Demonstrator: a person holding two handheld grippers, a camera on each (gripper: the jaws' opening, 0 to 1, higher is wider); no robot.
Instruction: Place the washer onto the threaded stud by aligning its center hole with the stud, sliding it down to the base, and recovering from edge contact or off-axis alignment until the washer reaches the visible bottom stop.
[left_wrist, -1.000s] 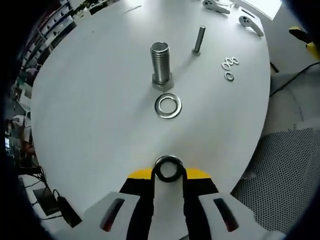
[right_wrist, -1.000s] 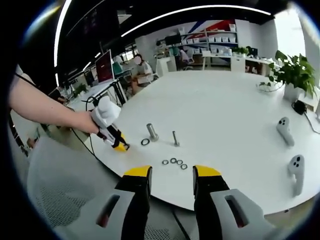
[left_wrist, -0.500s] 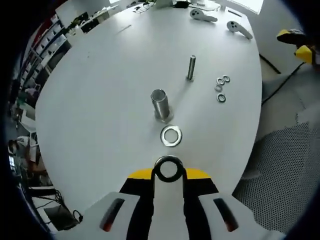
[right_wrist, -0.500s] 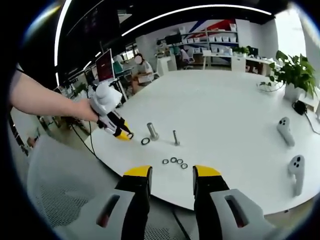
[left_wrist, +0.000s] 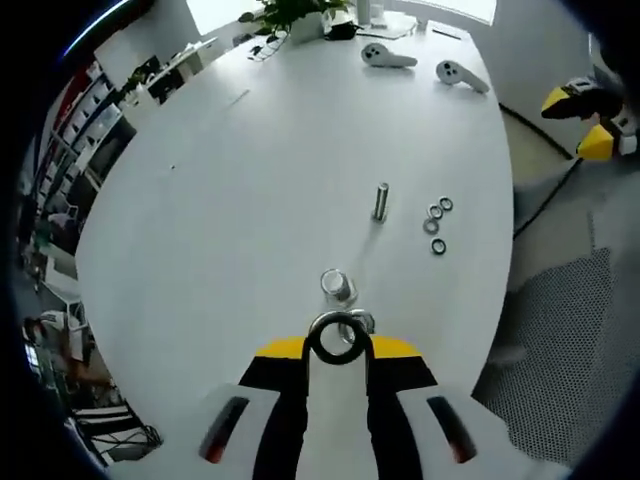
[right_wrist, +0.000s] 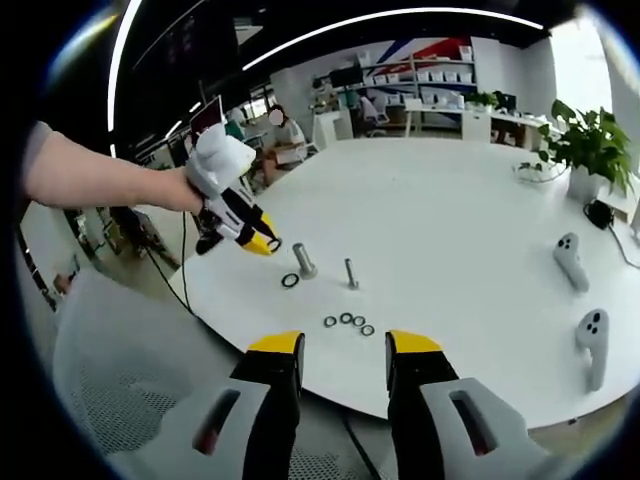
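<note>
One washer is pinched between the tips of the left gripper, up in the air just above the threaded stud; line its hole over the stud top, keep it flat, go down slowly; the right gripper waits unclenched, holding nothing.

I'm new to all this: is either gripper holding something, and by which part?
The left gripper pinches a washer by its lower rim. The right gripper holds nothing.

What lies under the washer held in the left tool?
The large threaded steel stud stands just beyond the held metal washer. A loose flat washer lies beside it; the left view hides it.
</note>
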